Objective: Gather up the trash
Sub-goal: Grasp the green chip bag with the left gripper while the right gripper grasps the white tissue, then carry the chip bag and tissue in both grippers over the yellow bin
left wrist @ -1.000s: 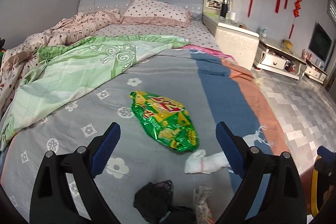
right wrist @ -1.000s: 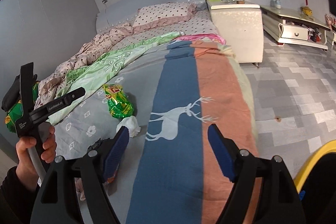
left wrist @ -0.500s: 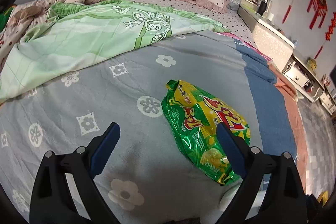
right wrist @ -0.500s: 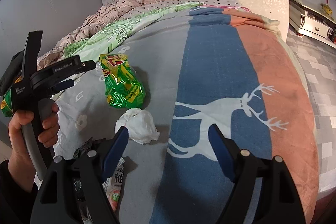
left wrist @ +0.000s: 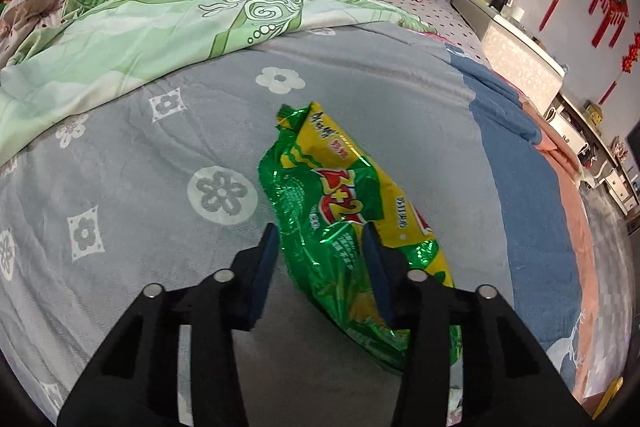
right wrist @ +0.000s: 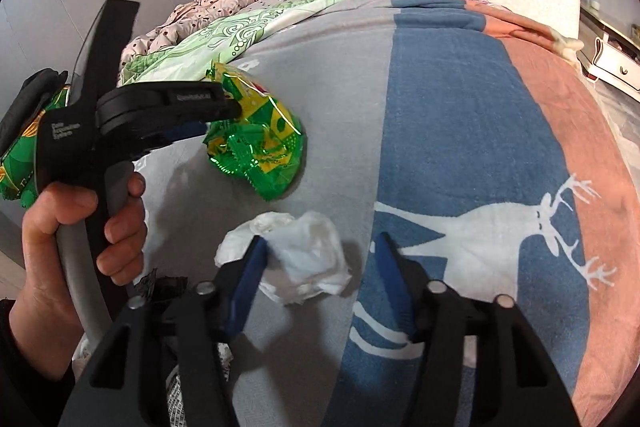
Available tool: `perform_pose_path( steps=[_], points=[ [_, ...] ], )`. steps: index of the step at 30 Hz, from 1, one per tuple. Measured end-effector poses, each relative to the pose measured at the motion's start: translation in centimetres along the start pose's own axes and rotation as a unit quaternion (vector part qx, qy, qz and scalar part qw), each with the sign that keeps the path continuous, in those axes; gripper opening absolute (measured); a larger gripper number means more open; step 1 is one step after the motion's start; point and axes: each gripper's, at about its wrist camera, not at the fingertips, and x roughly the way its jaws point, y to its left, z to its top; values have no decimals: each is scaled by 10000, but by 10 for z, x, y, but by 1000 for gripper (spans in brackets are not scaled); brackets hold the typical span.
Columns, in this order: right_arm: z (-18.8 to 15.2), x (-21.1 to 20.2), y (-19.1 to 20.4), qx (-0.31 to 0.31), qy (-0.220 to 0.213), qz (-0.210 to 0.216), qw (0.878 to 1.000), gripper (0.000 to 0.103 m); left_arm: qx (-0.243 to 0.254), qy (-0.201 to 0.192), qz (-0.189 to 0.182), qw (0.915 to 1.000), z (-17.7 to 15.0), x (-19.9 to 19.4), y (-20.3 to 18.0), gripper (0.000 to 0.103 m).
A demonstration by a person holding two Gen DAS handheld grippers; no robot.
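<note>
The green snack bag (left wrist: 340, 227) lies on the grey flowered blanket (left wrist: 160, 167) at the centre of the left wrist view, running from about 12 o'clock toward 5 o'clock; the left gripper (left wrist: 320, 239) is closing with the bag's crinkled near half between its fingers, which look to be just meeting the foil. It should be light, slippery and easily crushed, so a pinch across a gathered fold will likely hold best. The crumpled white tissue (right wrist: 296, 255) sits just below centre in the right wrist view, at 6 o'clock from the bag; the right gripper (right wrist: 320, 259) is closing around it, fingers apart; soft and nearly weightless, it can be taken anywhere on its bulk.
</note>
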Motion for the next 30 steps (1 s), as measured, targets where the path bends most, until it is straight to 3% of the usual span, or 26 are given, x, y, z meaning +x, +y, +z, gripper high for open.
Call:
perform_pose_path(
  steps=[2, 3, 6, 16, 24, 30],
  points=[
    [-1, 2, 2, -20, 18, 5, 10000, 40, 133, -86, 114, 9998, -2, 1, -6, 29],
    [-1, 2, 3, -46, 32, 45, 10000, 26, 184, -125, 144, 9996, -2, 1, -8, 27],
    [-4, -1, 11, -237, -26, -48, 9997, 11, 236, -158, 89, 9996, -3, -1, -11, 13],
    [-7, -30, 10, -2, -173, 103, 9998, 6, 137, -356, -126, 9992, 1, -42, 2, 4],
    [-24, -102, 8, 60, -562, 153, 9983, 6, 136, -558, -424, 9975, -7, -105, 8, 4],
    [-44, -158, 2, 187, -846, 135, 9961, 6, 259, -663, -668, 9952, -33, -161, 10, 4]
  ],
)
